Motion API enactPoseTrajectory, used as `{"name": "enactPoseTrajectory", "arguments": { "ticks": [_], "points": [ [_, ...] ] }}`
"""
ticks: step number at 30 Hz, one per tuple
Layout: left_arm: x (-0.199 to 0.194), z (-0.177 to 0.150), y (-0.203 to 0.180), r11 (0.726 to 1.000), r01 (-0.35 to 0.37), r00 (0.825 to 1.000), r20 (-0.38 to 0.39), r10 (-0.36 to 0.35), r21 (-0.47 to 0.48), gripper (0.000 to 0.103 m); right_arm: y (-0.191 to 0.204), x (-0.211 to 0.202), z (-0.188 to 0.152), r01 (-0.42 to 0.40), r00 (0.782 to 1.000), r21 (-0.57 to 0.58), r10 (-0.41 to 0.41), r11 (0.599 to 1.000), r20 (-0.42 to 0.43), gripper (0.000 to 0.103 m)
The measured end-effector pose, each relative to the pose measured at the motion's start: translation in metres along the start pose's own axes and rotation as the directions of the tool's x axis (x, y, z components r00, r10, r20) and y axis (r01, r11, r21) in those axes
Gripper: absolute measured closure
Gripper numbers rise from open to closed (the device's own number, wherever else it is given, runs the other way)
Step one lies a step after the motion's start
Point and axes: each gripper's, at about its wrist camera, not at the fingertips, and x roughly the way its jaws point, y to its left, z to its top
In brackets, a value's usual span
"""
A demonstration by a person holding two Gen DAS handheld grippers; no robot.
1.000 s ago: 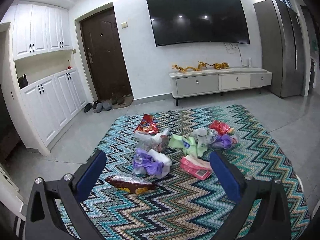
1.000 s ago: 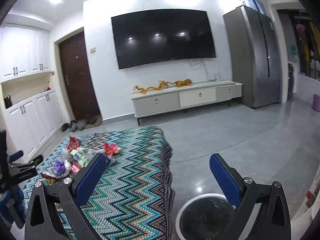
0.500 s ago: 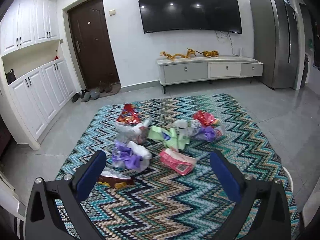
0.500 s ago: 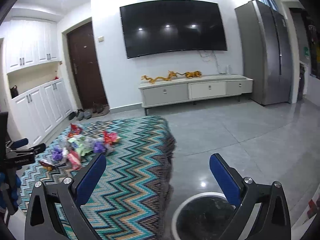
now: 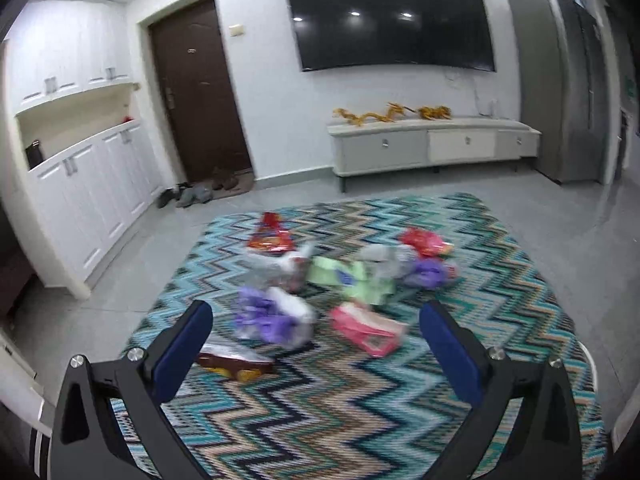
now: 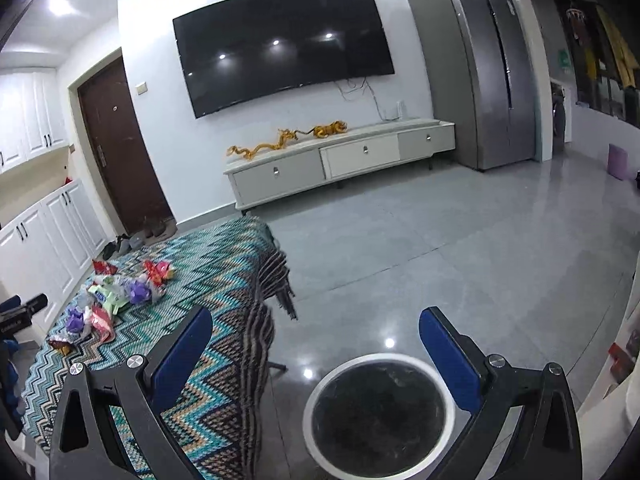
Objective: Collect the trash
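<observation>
No legible writing on wrappers; left view blurred. Zigzag rug (image 5: 360,400) on grey tile floor (image 6: 440,248), TV (image 5: 392,20) upper centre, white-rimmed bin (image 6: 378,408) lower centre of right view. Trash pile (image 5: 320,284) mid-frame: crumpled red, purple, green, pink packets; left gripper (image 5: 316,320) and right gripper (image 6: 316,324) both spread wide, empty.

One zigzag rug (image 5: 360,400) carries about eight pieces of trash (image 5: 344,288) (blur makes the count rough): two red wrappers, two purple bags, one green, one pink, one brown. One white-rimmed bin (image 6: 378,408). Two grippers.
</observation>
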Motion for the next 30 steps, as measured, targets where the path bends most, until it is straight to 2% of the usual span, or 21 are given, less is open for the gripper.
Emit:
{"name": "enactPoseTrajectory", "arguments": {
  "ticks": [4, 7, 10, 12, 13, 15, 17, 20, 24, 25, 26, 28, 30],
  "points": [
    [0.01, -0.008, 0.05, 0.993, -0.112, 0.994, 0.004, 0.112, -0.046, 0.0, 0.021, 0.009, -0.007, -0.026, 0.999, -0.016, 0.025, 1.0, -0.024, 0.0],
    [0.018, -0.02, 0.099, 0.975, -0.203, 0.979, -0.002, 0.204, -0.093, 0.0, 0.04, 0.019, -0.011, -0.064, 0.997, -0.012, 0.064, 0.998, -0.049, 0.0],
    [0.032, -0.031, 0.159, 0.947, -0.285, 0.958, -0.019, 0.285, -0.148, 0.0, 0.06, 0.036, -0.02, -0.101, 0.991, -0.002, 0.101, 0.995, -0.086, 0.0],
    [0.041, -0.036, 0.196, 0.925, -0.344, 0.938, -0.021, 0.345, -0.165, 0.0, 0.072, 0.049, -0.024, -0.115, 0.988, 0.01, 0.115, 0.993, -0.107, 0.0],
    [0.048, -0.038, 0.219, 0.911, -0.378, 0.925, -0.027, 0.379, -0.164, 0.0, 0.076, 0.055, -0.026, -0.113, 0.987, 0.015, 0.114, 0.993, -0.112, 0.0],
    [0.066, -0.042, 0.256, 0.895, -0.417, 0.909, -0.051, 0.414, -0.158, 0.0, 0.084, 0.066, -0.029, -0.092, 0.989, 0.018, 0.093, 0.996, -0.117, 0.0],
    [0.085, -0.047, 0.282, 0.897, -0.413, 0.911, -0.083, 0.404, -0.161, 0.0, 0.089, 0.076, -0.029, -0.07, 0.99, 0.009, 0.07, 0.998, -0.12, 0.0],
    [0.116, -0.062, 0.305, 0.922, -0.344, 0.935, -0.158, 0.319, -0.177, 0.0, 0.096, 0.09, -0.029, -0.044, 0.99, -0.003, 0.043, 0.999, -0.136, 0.0],
    [0.148, -0.085, 0.3, 0.948, -0.28, 0.941, -0.236, 0.241, -0.15, 0.0, 0.102, 0.098, -0.031, -0.026, 0.989, -0.033, 0.021, 0.999, -0.149, 0.0],
    [0.156, -0.089, 0.298, 0.958, -0.243, 0.939, -0.283, 0.193, -0.153, 0.0, 0.103, 0.098, -0.032, -0.026, 0.989, -0.038, 0.02, 0.999, -0.146, 0.0],
    [0.157, -0.089, 0.296, 0.963, -0.221, 0.942, -0.288, 0.17, -0.154, 0.0, 0.105, 0.098, -0.032, -0.025, 0.99, -0.043, 0.018, 0.999, -0.143, 0.0],
    [0.15, -0.09, 0.291, 0.967, -0.213, 0.948, -0.268, 0.169, -0.142, 0.0, 0.107, 0.099, -0.033, -0.04, 0.989, -0.054, 0.032, 0.998, -0.147, 0.0],
    [0.147, -0.095, 0.29, 0.962, -0.233, 0.937, -0.296, 0.183, -0.142, 0.0, 0.113, 0.102, -0.034, -0.046, 0.987, -0.074, 0.034, 0.996, -0.157, 0.0]
  ]
}}
